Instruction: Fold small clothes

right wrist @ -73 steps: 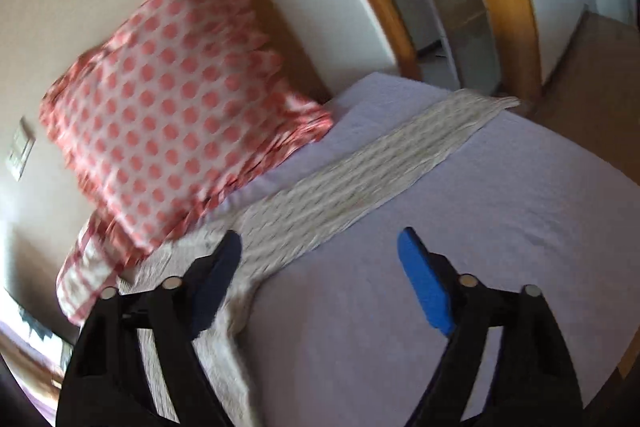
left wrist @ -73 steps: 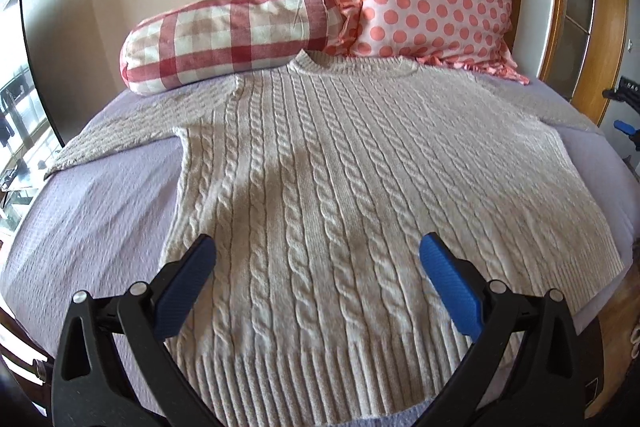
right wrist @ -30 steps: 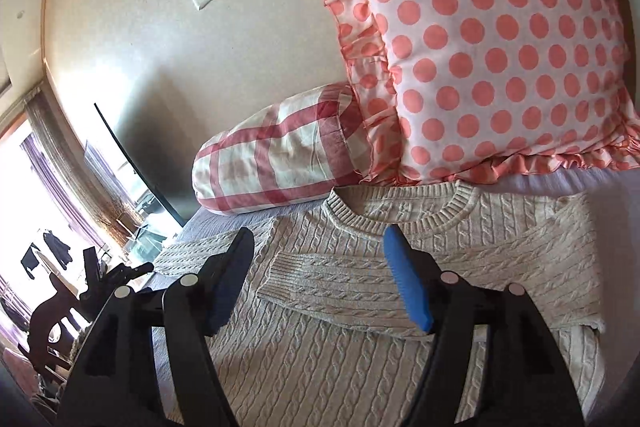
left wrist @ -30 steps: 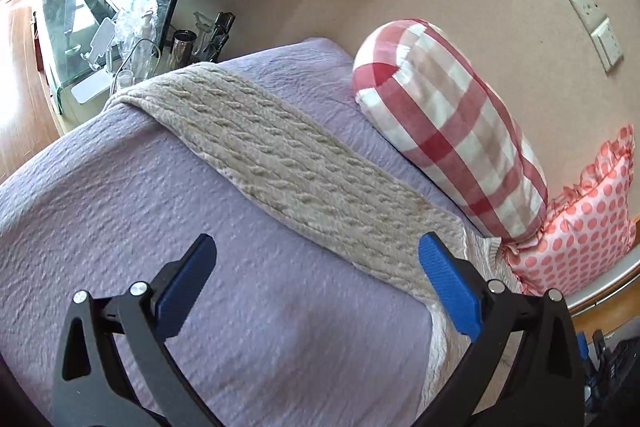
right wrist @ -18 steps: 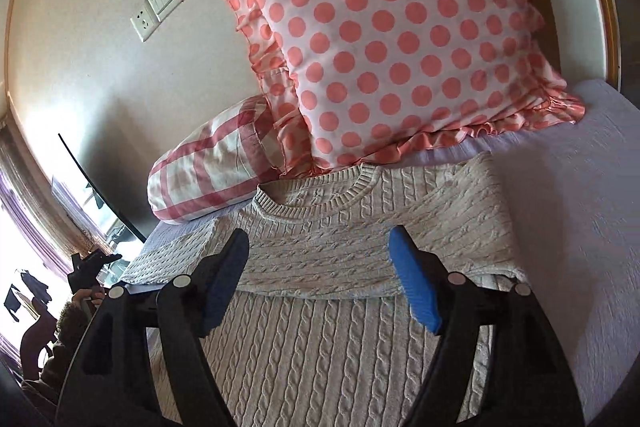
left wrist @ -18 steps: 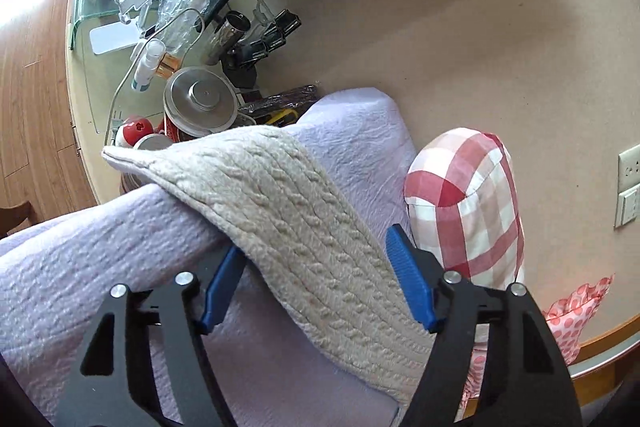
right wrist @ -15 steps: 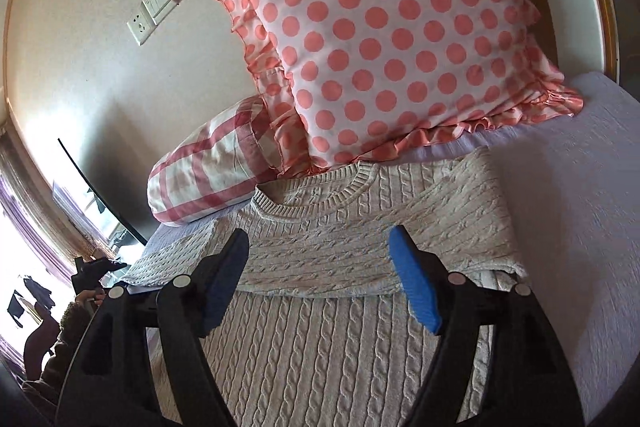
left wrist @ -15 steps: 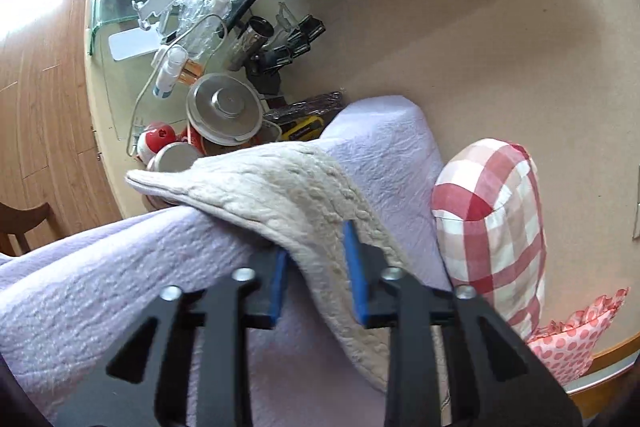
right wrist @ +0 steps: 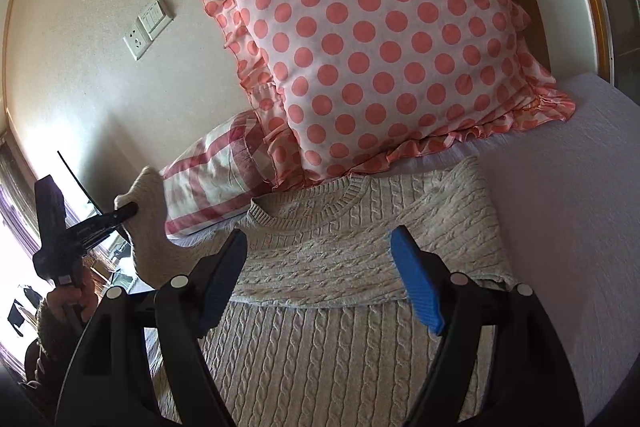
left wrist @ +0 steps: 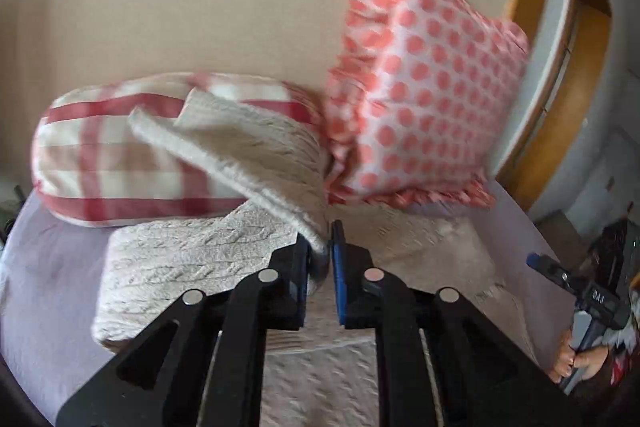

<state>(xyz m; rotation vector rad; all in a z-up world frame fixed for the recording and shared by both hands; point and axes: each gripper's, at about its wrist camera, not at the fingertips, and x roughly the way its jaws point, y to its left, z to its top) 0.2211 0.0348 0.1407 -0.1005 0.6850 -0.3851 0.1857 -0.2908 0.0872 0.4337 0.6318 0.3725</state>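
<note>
right sleeve lay folded across sweater; left hand-held gripper pinched left sleeve, unfolded; right hand-held gripper gaped wide.

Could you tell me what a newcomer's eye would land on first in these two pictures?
Probably the big polka-dot pillow propped against the wall at the head of the bed, with the plaid pillow beside it. Next, the cream sweater spread on the bed below them, one sleeve lifted in the air, pinched in the left gripper, while the right gripper hovers open over the sweater's chest.
</note>
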